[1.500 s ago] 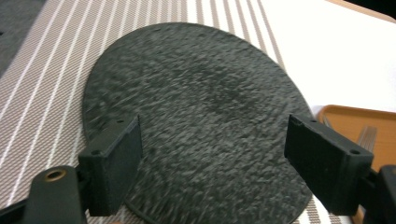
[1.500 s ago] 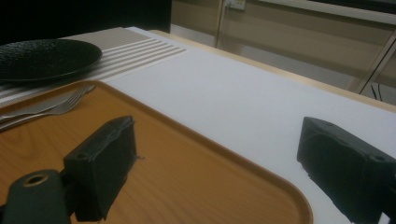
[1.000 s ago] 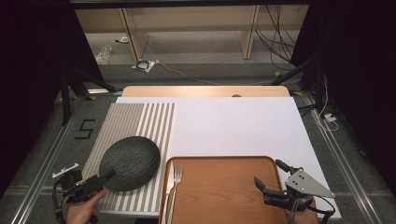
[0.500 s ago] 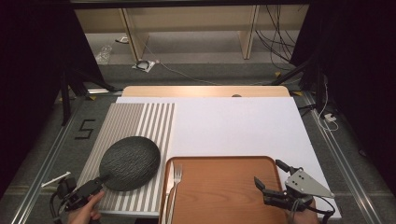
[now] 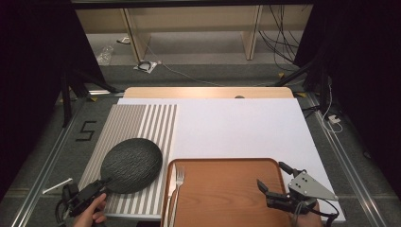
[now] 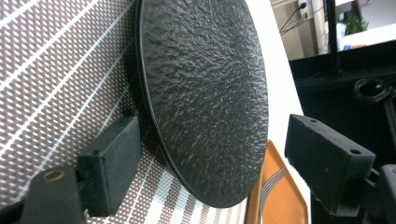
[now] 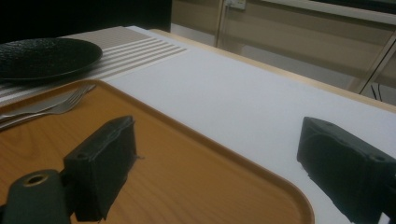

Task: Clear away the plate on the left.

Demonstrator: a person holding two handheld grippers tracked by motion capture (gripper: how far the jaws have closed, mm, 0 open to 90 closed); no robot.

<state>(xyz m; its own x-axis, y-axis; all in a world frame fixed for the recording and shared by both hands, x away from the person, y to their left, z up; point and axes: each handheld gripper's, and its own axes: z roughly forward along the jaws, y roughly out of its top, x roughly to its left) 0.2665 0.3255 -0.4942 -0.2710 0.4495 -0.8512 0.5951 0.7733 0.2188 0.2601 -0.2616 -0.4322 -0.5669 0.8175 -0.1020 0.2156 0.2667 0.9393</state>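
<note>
A: How does the left tool (image 5: 105,182) stand?
B: Its 2 jaws are spread apart at the near edge of the black plate (image 5: 131,164), gripping nothing.
A: And the plate?
B: It lies on the striped mat (image 5: 137,123), just left of the wooden tray (image 5: 227,163).
A: The right tool (image 5: 270,183)?
B: Jaws apart too, over the tray's right end, well away from the fork (image 5: 178,179) lying at the tray's left end.

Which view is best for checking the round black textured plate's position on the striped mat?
The high view: the whole round black textured plate shows on the striped placemat, left of the wooden tray. The left gripper view shows its pebbled face close up between open jaws, cropped at the top. The right gripper view shows it far off, edge-on.
</note>
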